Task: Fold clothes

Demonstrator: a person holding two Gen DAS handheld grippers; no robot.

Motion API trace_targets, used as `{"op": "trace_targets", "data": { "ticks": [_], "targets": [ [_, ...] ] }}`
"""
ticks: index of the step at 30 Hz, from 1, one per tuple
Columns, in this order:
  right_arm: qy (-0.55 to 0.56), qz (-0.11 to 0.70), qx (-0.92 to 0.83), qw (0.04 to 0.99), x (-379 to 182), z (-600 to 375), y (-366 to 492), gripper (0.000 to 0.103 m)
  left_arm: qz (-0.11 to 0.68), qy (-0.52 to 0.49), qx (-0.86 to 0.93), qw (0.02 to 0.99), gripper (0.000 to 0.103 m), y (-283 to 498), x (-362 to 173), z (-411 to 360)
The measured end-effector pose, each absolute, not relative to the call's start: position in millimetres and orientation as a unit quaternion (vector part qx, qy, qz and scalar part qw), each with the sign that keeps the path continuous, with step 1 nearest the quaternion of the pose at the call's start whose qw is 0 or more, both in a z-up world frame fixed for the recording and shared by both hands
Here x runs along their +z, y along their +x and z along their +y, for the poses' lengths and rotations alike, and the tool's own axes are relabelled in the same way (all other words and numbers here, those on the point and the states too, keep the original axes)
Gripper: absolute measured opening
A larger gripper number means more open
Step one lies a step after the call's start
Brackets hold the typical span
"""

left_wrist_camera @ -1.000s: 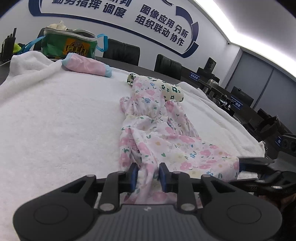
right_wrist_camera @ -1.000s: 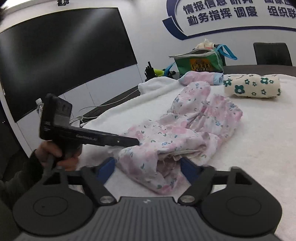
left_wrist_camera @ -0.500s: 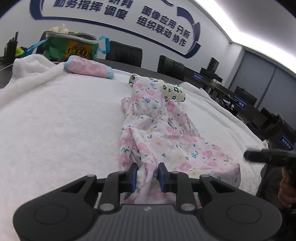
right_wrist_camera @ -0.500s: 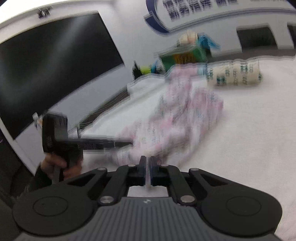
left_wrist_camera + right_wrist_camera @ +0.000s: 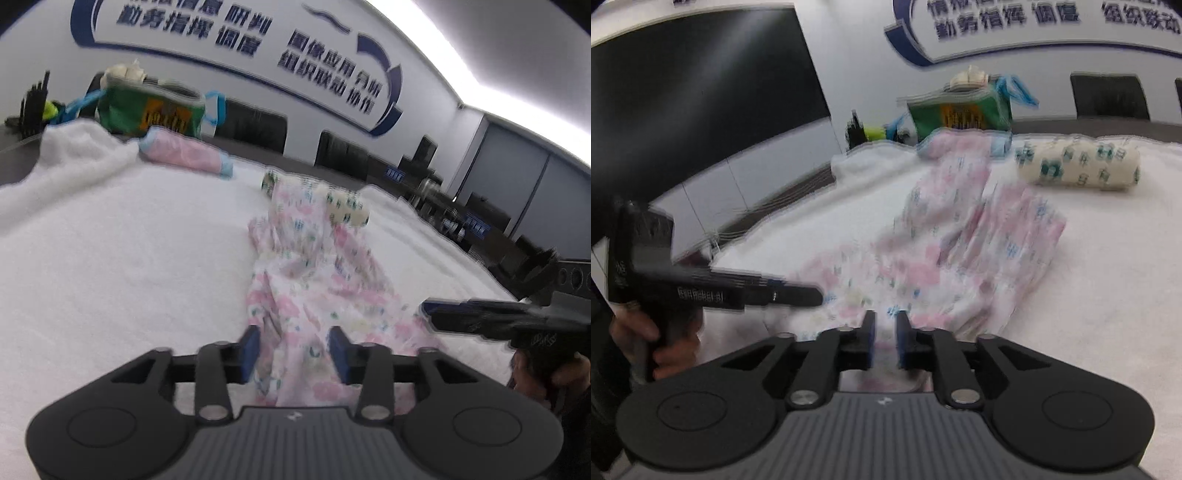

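Note:
A pink floral garment (image 5: 314, 280) lies stretched out on the white towel-covered table (image 5: 110, 258). My left gripper (image 5: 295, 349) is open, and the garment's near end lies loose between its blue pads. In the right wrist view the same garment (image 5: 960, 251) is bunched and blurred. My right gripper (image 5: 885, 339) is shut on the garment's near edge, with cloth showing in the narrow gap. Each gripper appears in the other's view: the right one (image 5: 480, 321) at the garment's right corner, the left one (image 5: 738, 291) held by a hand at its left corner.
A rolled cream garment with green flowers (image 5: 1078, 166) and a rolled pink garment (image 5: 184, 155) lie at the far end of the towel. Behind them stands a green bag (image 5: 155, 110), then black chairs (image 5: 255, 125). A big dark screen (image 5: 701, 92) fills the left wall.
The left gripper, shut on the garment before, has spread its fingers. The right gripper went from wide open to shut on the garment's edge. Both views are now blurred by motion.

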State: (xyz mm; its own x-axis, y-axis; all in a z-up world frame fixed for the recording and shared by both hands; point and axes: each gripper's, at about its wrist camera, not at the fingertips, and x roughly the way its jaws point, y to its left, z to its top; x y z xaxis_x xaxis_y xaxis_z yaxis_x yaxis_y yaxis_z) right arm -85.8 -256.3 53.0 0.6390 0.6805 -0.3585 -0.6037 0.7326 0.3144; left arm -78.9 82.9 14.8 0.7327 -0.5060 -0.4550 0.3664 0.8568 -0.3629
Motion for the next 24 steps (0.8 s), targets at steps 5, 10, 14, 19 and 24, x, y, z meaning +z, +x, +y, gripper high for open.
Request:
{"op": "trace_targets", "data": {
  "ticks": [5, 10, 14, 19, 24],
  "targets": [
    [0.076, 0.236, 0.337, 0.908, 52, -261, -83, 0.055, 0.292, -0.136, -0.227, 0.919, 0.041, -69, 15, 88],
    [0.007, 0.209, 0.378, 0.902, 52, -241, -102, 0.055, 0.322, -0.179, -0.242, 0.897, 0.015, -61, 1, 88],
    [-0.134, 0.176, 0.419, 0.881, 40, -199, -117, 0.061, 0.334, -0.182, -0.235, 0.894, 0.014, -59, -1, 85],
    [-0.271, 0.173, 0.429, 0.844, 17, -161, -110, 0.061, 0.337, -0.186, -0.228, 0.894, 0.024, -58, 1, 86],
    [-0.330, 0.162, 0.452, 0.813, 8, -153, -100, 0.053, 0.290, -0.111, -0.250, 0.917, 0.056, -81, 20, 86]
  ]
}}
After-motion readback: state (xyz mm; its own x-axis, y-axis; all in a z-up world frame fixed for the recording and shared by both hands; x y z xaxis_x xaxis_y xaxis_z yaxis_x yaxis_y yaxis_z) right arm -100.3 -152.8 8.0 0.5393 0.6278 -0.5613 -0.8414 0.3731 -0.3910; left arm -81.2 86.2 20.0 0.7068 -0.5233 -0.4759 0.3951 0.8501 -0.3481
